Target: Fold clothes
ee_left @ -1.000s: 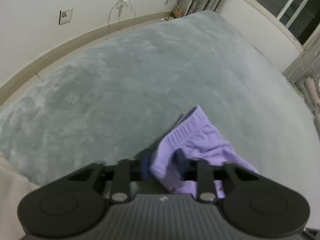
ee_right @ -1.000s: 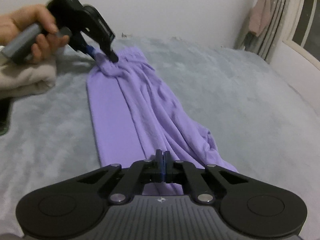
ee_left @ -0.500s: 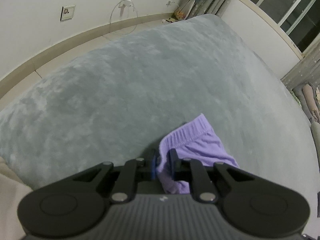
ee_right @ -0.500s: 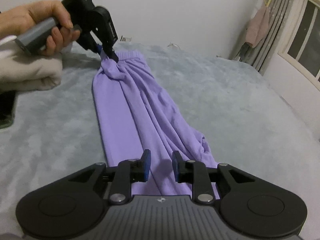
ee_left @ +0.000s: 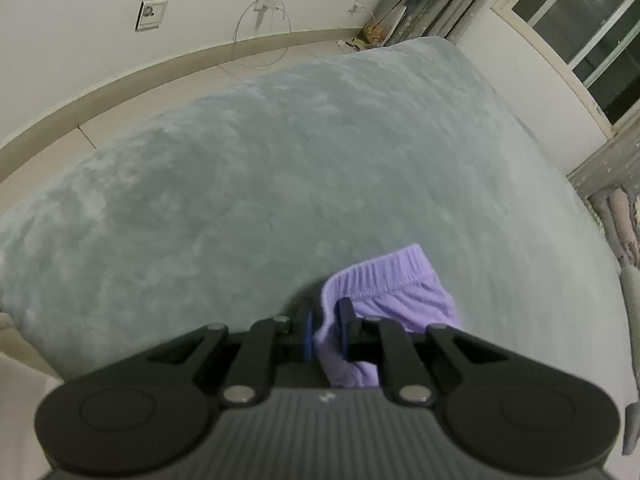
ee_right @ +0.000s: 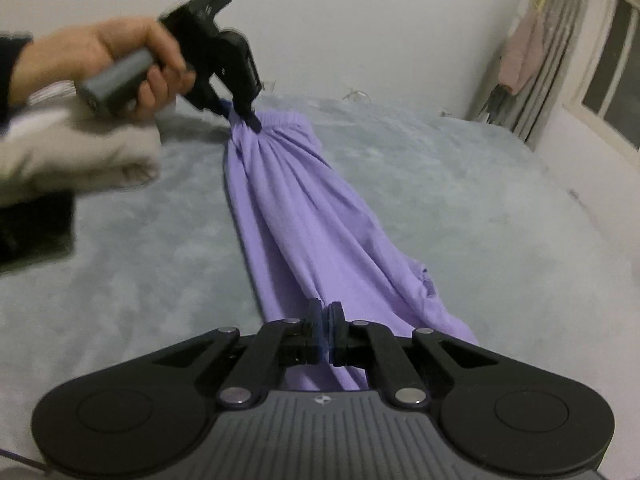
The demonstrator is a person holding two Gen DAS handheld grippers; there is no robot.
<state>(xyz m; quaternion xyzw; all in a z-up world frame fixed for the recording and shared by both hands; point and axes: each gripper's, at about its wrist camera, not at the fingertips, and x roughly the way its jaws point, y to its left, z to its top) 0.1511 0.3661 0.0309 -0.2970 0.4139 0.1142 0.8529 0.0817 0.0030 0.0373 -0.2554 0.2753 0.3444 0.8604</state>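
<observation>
Now clamped again: right gripper (ee_right: 325, 316), at lower centre of the right wrist view, pinched tight on the hem end of the purple trousers (ee_right: 304, 216), jaws together with cloth running out from between them. Half a second back stood open astride the same cloth; a second back was closed. So: a let-go and a fresh bite, taken a little further along the fabric.

Left gripper (ee_right: 244, 114), upper left of that view, gripped by a hand (ee_right: 120, 64), closed on the bunched waistband. Same in the left wrist view: gripper (ee_left: 326, 330) at lower centre nipping the elastic edge of the trousers (ee_left: 392, 292), narrow gap filled with cloth. No real change there across the second.

Trousers stretched in a long strip between the two grips, from upper left down to lower centre of the right wrist view, waist end raised, middle sagging toward the grey bed (ee_right: 480, 208). Pleats fanning out from the waist pinch; one leg lying over the other, not neatly.

Meaning for the task, as a guess: both ends secured, garment ready to be pulled taut and laid flat, or carried end to end for a first fold. Uneven layers likely to need smoothing first.
</observation>
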